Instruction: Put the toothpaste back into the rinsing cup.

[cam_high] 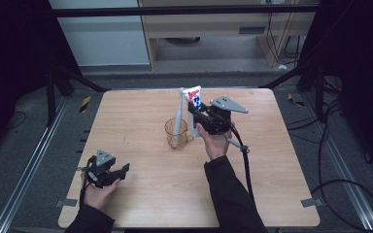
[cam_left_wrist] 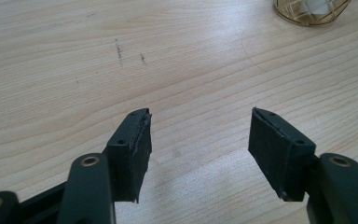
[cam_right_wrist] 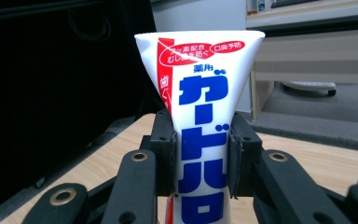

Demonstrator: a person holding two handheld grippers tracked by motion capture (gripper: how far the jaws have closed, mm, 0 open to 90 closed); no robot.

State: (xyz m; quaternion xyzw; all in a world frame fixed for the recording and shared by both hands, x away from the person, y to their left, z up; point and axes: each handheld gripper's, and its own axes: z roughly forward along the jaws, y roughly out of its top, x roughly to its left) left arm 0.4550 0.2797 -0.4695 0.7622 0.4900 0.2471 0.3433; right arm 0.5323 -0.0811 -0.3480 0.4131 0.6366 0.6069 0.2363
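- Right gripper (cam_right_wrist: 200, 154) is pinching the toothpaste tube (cam_right_wrist: 200, 93) mid-body, pads pressing both flat sides, crimped end pointing up.
- Tube is hanging upright above the table (cam_high: 141, 111), just beside the glass cup (cam_high: 176, 134) with a grey toothbrush (cam_high: 178, 114) leaning in it.
- Left gripper (cam_left_wrist: 198, 149) is sitting spread and empty, low over bare wood at the near left, well apart from the cup.
- Tube is looking light, soft and squashy with a slick skin; gripping the firmer middle is probably safest, squeezing hard risks denting it.
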